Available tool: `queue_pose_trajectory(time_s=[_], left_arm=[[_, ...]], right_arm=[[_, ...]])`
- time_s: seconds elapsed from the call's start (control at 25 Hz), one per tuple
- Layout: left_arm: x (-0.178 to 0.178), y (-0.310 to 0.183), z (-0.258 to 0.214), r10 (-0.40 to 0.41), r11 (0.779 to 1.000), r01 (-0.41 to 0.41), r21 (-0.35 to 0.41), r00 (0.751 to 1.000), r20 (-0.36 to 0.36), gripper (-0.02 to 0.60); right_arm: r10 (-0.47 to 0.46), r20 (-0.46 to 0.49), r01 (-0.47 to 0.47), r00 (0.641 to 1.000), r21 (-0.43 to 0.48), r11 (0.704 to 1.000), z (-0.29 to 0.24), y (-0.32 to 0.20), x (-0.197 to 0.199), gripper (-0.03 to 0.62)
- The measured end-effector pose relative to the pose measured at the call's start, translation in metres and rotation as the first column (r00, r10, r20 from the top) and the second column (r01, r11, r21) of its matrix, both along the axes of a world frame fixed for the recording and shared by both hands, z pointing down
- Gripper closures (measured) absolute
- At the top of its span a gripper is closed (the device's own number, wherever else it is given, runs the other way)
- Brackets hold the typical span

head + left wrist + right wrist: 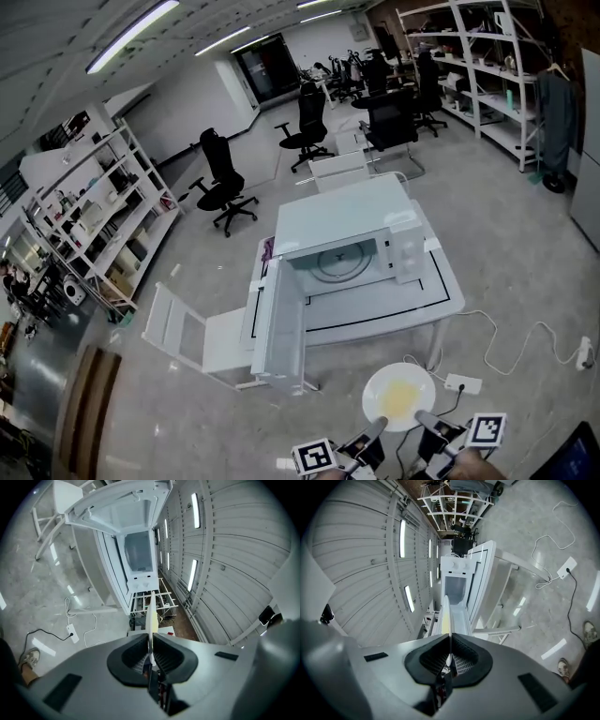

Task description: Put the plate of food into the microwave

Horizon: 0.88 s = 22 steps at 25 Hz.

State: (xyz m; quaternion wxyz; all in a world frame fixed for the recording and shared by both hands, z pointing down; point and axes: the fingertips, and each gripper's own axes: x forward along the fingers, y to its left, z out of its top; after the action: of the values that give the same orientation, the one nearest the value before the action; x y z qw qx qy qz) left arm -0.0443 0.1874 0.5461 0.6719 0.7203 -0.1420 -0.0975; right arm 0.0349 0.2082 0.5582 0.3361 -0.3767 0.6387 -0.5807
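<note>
The two hand-held grippers sit closest, at the 6 o'clock edge of the head view, each with its marker cube: the left gripper and the right gripper. Both are clamped narrow on the near rim of the round white plate, the left at about 7 o'clock on the rim and the right at about 5 o'clock. A flat yellow patch of food lies in the plate's middle. In each gripper view the plate's thin rim runs edge-on between the dark ribbed pads, which press on it.

The plate is held over the grey floor, at 6 o'clock from the white microwave and well apart from it. The microwave stands on a white rectangular table. Its door is swung open toward 7 o'clock, and the round turntable shows inside. A white power strip lies on the floor at 3 o'clock from the plate. A white chair stands at 9 o'clock from the door.
</note>
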Motion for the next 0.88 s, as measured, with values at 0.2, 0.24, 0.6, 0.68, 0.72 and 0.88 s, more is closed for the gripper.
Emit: queue_pose_trajectory(time_s=[0.2, 0.24, 0.6, 0.68, 0.72, 0.88], left_arm=[[0.022, -0.008, 0.001, -0.070, 0.998, 0.070, -0.007, 0.997, 0.012, 0.565], [0.024, -0.010, 0.003, -0.084, 0.996, 0.084, -0.010, 0.996, 0.017, 0.565], [0.030, -0.045, 0.013, -0.163, 0.987, 0.163, -0.005, 0.986, 0.046, 0.565], [0.030, -0.061, 0.015, -0.170, 0.985, 0.170, 0.002, 0.984, 0.050, 0.565], [0.031, -0.069, 0.014, -0.174, 0.985, 0.174, 0.001, 0.984, 0.047, 0.565], [0.033, -0.103, 0.012, -0.174, 0.985, 0.174, 0.007, 0.984, 0.042, 0.565]], right_arm=[[-0.065, 0.027, 0.065, 0.998, -0.003, 0.998, -0.001, -0.015, 0.022, 0.582], [-0.077, 0.034, 0.077, 0.996, -0.007, 0.997, 0.000, -0.017, 0.025, 0.582], [-0.147, 0.027, 0.147, 0.989, -0.007, 0.989, 0.010, -0.057, 0.034, 0.582], [-0.152, 0.018, 0.152, 0.988, -0.014, 0.988, 0.010, -0.073, 0.036, 0.582], [-0.154, 0.015, 0.154, 0.988, -0.017, 0.988, 0.010, -0.081, 0.036, 0.582], [-0.151, -0.002, 0.151, 0.989, -0.025, 0.988, 0.012, -0.114, 0.038, 0.582]])
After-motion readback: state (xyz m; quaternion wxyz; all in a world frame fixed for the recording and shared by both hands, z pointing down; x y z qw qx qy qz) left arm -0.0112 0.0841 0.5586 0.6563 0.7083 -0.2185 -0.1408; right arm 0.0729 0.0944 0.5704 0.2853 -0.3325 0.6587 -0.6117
